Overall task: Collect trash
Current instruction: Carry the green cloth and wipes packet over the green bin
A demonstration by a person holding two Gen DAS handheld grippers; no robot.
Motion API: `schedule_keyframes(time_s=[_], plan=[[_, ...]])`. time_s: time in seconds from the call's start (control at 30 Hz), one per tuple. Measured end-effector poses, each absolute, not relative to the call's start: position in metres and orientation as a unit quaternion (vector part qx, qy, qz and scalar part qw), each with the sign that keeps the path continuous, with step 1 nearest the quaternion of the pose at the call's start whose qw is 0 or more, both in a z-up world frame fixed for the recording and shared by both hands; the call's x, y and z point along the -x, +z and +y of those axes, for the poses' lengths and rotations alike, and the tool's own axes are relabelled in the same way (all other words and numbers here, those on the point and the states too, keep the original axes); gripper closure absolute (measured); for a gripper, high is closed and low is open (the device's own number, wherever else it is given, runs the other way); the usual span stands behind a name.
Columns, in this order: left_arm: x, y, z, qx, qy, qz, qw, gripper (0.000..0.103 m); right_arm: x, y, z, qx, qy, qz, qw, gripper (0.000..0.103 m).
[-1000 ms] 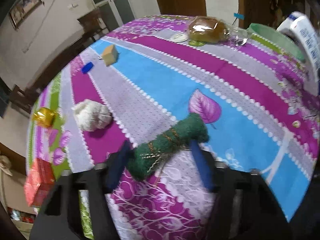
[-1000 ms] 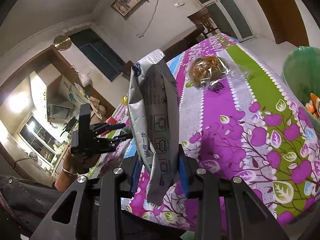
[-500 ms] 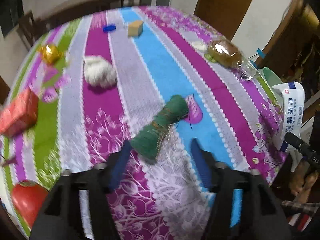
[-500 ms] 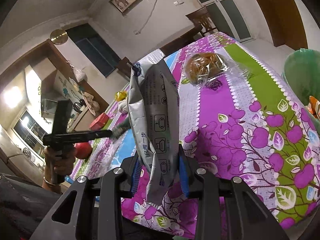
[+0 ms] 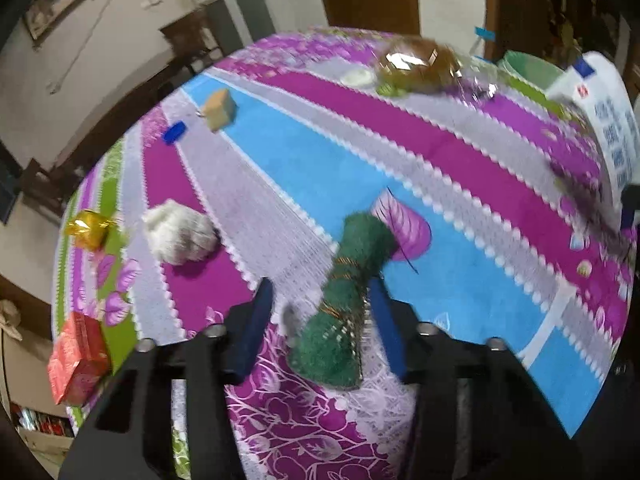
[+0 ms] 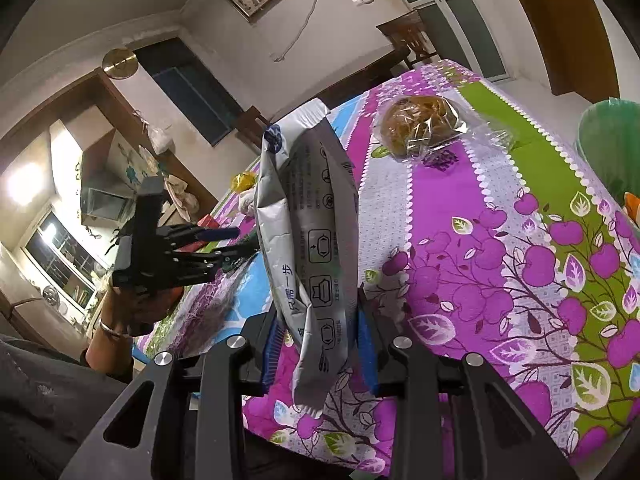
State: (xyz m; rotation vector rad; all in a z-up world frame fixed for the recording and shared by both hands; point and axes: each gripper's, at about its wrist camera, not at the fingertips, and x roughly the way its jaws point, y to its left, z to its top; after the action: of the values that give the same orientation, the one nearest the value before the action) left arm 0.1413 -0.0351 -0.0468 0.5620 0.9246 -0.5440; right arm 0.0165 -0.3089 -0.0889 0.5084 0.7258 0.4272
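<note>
A table (image 5: 304, 168) in a striped floral cloth carries a green scrubber (image 5: 352, 292) between the left fingers (image 5: 256, 320), with a white wad (image 5: 180, 234), gold wrapper (image 5: 89, 227) and red box (image 5: 78, 356) to their left.

Tablecloth (image 5: 460, 152): printed cloth, matt, fine dotted weave in grey stripes.
Green roll (image 5: 352, 296): fuzzy rough fabric, thin gold threads around it.
White ball (image 5: 178, 234): fluffy, woolly surface.
Gold wrapper (image 5: 86, 228): shiny crinkled foil.
White pouch (image 6: 308, 240): smooth plastic film, slight sheen, creased.
Bun bag (image 6: 424, 124): clear glossy cellophane.
Red box (image 5: 76, 356): cardboard, slight gloss.
Green bin (image 6: 612, 140): smooth plastic.
</note>
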Motion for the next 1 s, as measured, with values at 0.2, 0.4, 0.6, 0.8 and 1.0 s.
schedule_keyframes(time_s=[0.2, 0.4, 0.6, 0.8, 1.0], plan=[[-0.134, -0.051, -0.029, -0.235, -0.283, 0.438, 0.820, 0.088, -0.023, -0.086, -0.308, -0.234, 0.190, 0.347, 0.888, 0.069], [-0.122, -0.029, -0.027, -0.178, -0.266, 0.413, 0.852, 0.090, -0.037, -0.073, -0.296, -0.179, 0.149, 0.346, 0.909, 0.069], [-0.115, -0.016, -0.062, -0.179, -0.233, 0.385, 0.875, 0.090, -0.044, -0.061, -0.281, -0.124, 0.108, 0.331, 0.929, 0.070], [-0.112, -0.006, -0.115, -0.172, -0.274, 0.379, 0.867, 0.090, -0.037, -0.040, -0.294, -0.099, 0.060, 0.315, 0.942, 0.070], [-0.108, 0.027, -0.172, -0.153, -0.333, 0.351, 0.861, 0.090, -0.012, -0.010, -0.342, -0.092, -0.005, 0.291, 0.952, 0.070]])
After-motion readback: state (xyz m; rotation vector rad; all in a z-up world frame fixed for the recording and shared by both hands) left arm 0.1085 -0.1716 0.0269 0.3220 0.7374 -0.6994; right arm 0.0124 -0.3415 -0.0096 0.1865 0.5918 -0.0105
